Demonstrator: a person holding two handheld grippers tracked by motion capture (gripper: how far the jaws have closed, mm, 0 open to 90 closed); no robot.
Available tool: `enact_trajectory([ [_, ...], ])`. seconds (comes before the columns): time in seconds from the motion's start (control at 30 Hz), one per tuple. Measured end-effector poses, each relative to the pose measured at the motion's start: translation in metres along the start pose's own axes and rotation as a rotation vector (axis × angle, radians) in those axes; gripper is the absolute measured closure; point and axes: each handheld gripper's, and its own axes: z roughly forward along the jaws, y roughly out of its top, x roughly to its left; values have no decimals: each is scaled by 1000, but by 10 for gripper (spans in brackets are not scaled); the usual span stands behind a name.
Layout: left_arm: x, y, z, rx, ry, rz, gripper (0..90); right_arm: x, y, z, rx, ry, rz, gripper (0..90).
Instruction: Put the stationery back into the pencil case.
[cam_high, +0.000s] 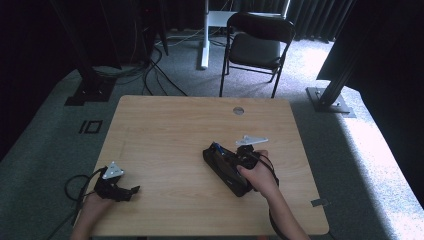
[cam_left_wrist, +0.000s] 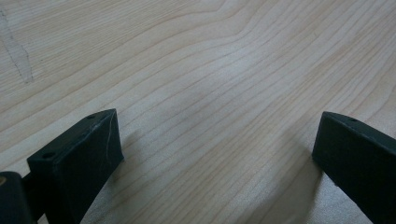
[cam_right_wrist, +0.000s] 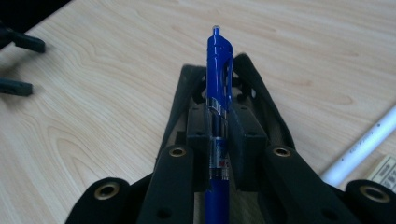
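pen: a blue pen (cam_right_wrist: 218, 107) sits clamped between the fingers of the right gripper (cam_right_wrist: 217, 154), running along them with its clip end poking out past the tips.
pen place: right of the worktop's (cam_high: 165, 130) middle in the high view, above a black case (cam_high: 225, 170) that lies just under the right gripper (cam_high: 243, 156).
right hand: the hand (cam_high: 260, 175) wraps the gripper body from the near side, fingers pressed on the pen's barrel.
left gripper: it rests at the near left edge of the worktop (cam_high: 118, 186), well apart from the pen; its fingers (cam_left_wrist: 77, 158) stand wide apart over bare wood, with nothing between them.
step in hand: judged to be carrying the pen, perhaps toward or away from the case.
risk, slip: the round, smooth barrel is held by a narrow patch of the fingers, so a quick swing could let it slide or pivot.
risk, knock: the protruding end may strike the case and lever the pen loose.
other: a white tube (cam_right_wrist: 362, 147) lies on the worktop at the right in the right gripper view.
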Motion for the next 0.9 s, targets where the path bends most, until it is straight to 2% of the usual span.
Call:
enact_trajectory([
  [0.1,0,0,0,0,0,0,17,1,-2,4,29,2,-5,794],
  [0.23,0,0,0,0,0,0,17,4,-4,11,72,-22,-26,794],
  [0.53,0,0,0,0,0,0,16,4,-8,25,137,-22,-13,791],
  [0.73,0,0,0,0,0,0,16,4,-8,23,126,5,-7,766],
  [0.9,0,0,0,0,0,0,16,2,-3,9,63,16,2,750],
])
